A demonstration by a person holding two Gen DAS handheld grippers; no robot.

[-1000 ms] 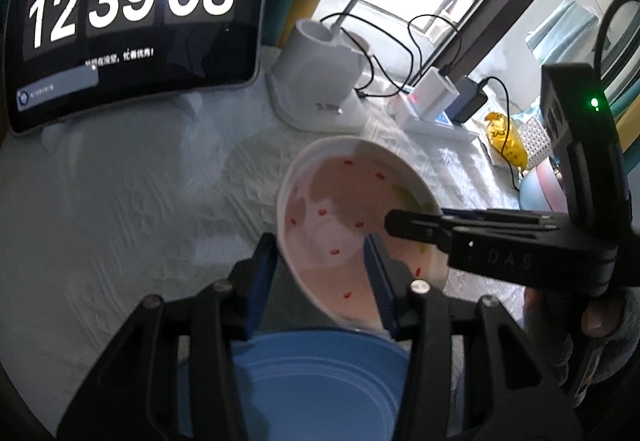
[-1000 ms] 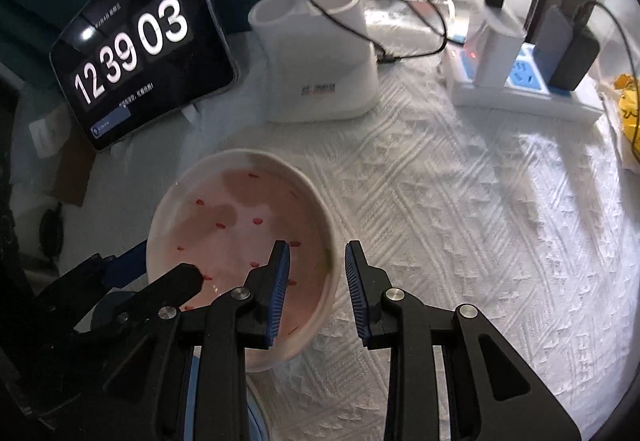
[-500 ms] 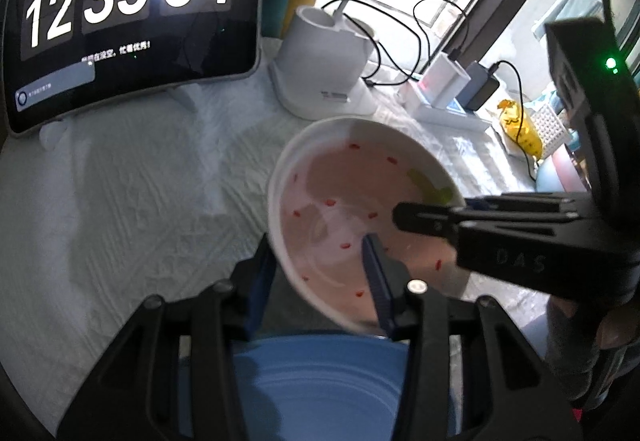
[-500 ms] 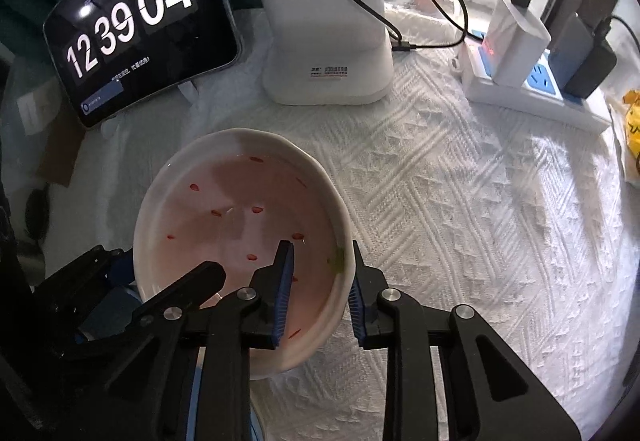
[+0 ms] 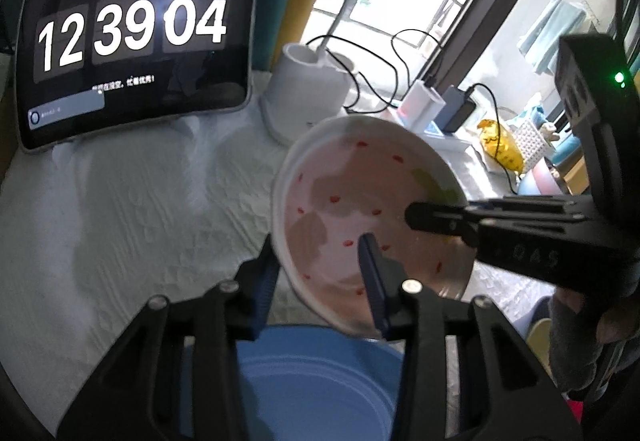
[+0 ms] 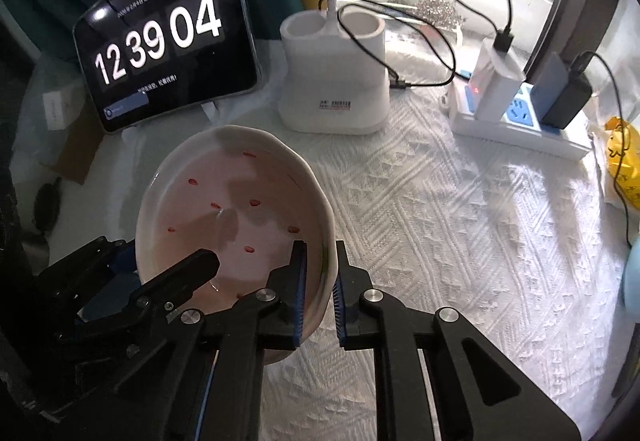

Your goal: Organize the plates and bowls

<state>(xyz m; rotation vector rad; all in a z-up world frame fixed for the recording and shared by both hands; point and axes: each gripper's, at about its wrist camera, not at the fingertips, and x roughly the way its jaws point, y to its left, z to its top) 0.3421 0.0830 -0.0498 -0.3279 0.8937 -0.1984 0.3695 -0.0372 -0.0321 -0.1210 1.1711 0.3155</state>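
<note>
Item: white ceramic bowl with red flecks (image 6: 236,217), tilted above the blue plastic bowl (image 5: 316,381). Right tongs (image 6: 320,281) have just closed onto its rim; left tongs (image 5: 320,273), narrowing, straddle the opposite rim. Bowl now lifted higher off the white-clothed table (image 6: 440,241); likely transferring hands.

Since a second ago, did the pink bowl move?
Yes. The bowl has lifted and tilted, now nearer the white holder.

The tablet (image 6: 166,41) screen shows "12 39 04"; the right gripper (image 5: 436,219) body reads "DAS".
</note>
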